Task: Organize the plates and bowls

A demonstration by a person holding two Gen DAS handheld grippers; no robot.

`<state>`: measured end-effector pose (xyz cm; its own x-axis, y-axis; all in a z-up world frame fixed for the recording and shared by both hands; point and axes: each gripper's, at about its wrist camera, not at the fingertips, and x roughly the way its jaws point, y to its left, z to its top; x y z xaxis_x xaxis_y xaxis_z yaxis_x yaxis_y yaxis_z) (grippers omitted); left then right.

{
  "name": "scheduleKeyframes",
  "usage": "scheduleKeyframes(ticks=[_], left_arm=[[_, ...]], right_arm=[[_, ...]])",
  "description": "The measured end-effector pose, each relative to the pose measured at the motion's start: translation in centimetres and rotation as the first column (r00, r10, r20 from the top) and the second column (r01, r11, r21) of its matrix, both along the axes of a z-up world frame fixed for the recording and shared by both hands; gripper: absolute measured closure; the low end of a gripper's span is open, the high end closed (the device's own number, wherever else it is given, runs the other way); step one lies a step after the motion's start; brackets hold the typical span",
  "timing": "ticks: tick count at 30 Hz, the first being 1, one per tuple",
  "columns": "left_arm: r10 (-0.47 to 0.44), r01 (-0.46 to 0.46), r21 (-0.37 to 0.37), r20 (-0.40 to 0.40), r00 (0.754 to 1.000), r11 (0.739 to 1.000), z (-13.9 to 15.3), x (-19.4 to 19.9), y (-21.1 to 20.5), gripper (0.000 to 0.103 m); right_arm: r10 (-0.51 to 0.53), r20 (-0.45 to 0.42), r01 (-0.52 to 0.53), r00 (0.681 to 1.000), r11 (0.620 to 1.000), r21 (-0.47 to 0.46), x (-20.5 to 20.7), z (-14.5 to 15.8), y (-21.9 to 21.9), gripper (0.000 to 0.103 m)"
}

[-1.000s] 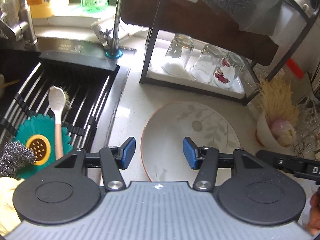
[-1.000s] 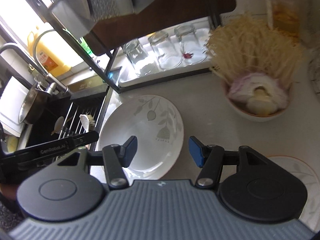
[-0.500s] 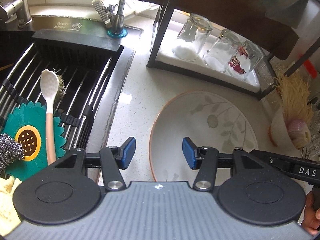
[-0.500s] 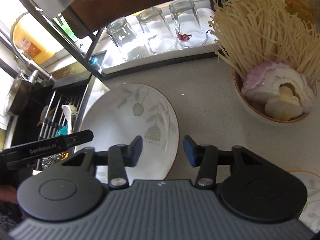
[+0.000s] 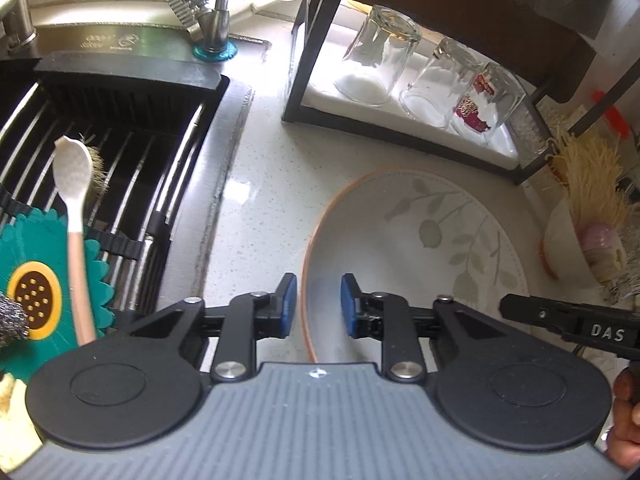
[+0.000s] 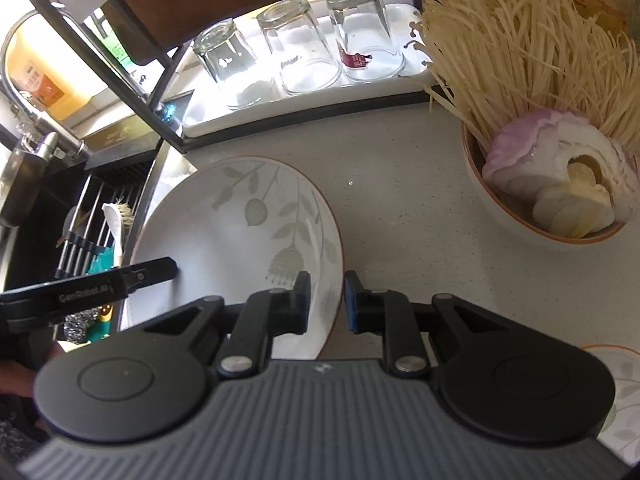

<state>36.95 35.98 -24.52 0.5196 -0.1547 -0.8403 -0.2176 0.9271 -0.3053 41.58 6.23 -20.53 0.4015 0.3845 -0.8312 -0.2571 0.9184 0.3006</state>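
While I am bringing both tools down onto the one dish, this is how things are lying.

Plate: the leaf-patterned plate (image 5: 420, 248) is sitting flat on the pale counter (image 5: 264, 184), between my two sets of fingers.

Left gripper (image 5: 319, 304): my blue pads are standing a narrow gap apart and straddling the plate's orange rim, one pad outside it and one over the well. I cannot tell whether they are touching it; they are not closed on it.

Right gripper (image 6: 327, 300): the fingers are parted about as narrowly, straddling the opposite rim, the left pad over the plate and the right pad over bare counter. They are gripping nothing.

Handling, as I am judging it: glazed ceramic, stiff, fairly heavy, slippery and chip-prone. I am thinking the rim is the only hold, pinched on both sides and lifted level.

Only the left view is showing: the sink rack (image 5: 120, 152) beyond my left finger, with a spoon (image 5: 74, 216) on a green flower mat (image 5: 44, 280).

Only the right view is showing: the bowl (image 6: 532, 216) of enoki and onion ahead of my right finger, and a second patterned plate (image 6: 618, 384) just beside that finger's base.

Both are showing: three upturned glasses (image 6: 296, 48) ahead on the rack tray.
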Motion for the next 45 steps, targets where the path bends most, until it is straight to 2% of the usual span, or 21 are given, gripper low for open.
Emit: scheduleKeyframes(ticks=[5, 8, 12, 22, 29, 38, 45], left_arm=[[-0.023, 0.023, 0.007, 0.000, 1.000, 1.000, 0.0, 0.1, -0.1, 0.079], [-0.032, 0.032, -0.010, -0.016, 0.999, 0.999, 0.0, 0.2, 0.3, 0.079], [-0.049, 0.048, -0.037, -0.026, 0.998, 0.998, 0.2, 0.1, 0.8, 0.080], [-0.141, 0.141, -0.050, -0.011, 0.990, 0.989, 2.9, -0.7, -1.0, 0.080], [-0.203, 0.204, -0.053, 0.023, 0.979, 0.977, 5.3, -1.3, -3.8, 0.080], [-0.291, 0.294, -0.025, 0.077, 0.954, 0.956, 9.5, -1.9, -9.2, 0.081], [-0.330, 0.335, -0.036, 0.097, 0.939, 0.942, 10.7, -3.0, -13.0, 0.081]], right_arm=[[0.006, 0.000, -0.006, 1.000, 1.000, -0.009, 0.0, -0.1, 0.2, 0.083], [0.005, -0.023, -0.004, 1.000, 1.000, 0.022, 0.1, 0.0, -0.2, 0.083], [0.015, -0.008, -0.015, 1.000, 0.999, 0.042, -0.6, 0.7, -0.5, 0.083], [-0.026, 0.041, 0.024, 0.999, 0.999, 0.037, -3.3, 3.0, -2.6, 0.083], [-0.107, 0.080, 0.100, 0.991, 0.991, 0.092, -5.9, 4.7, -5.8, 0.084], [-0.231, 0.150, 0.205, 0.962, 0.964, 0.168, -9.0, 7.6, -10.8, 0.084], [-0.300, 0.181, 0.263, 0.936, 0.943, 0.204, -11.3, 8.3, -14.6, 0.084]])
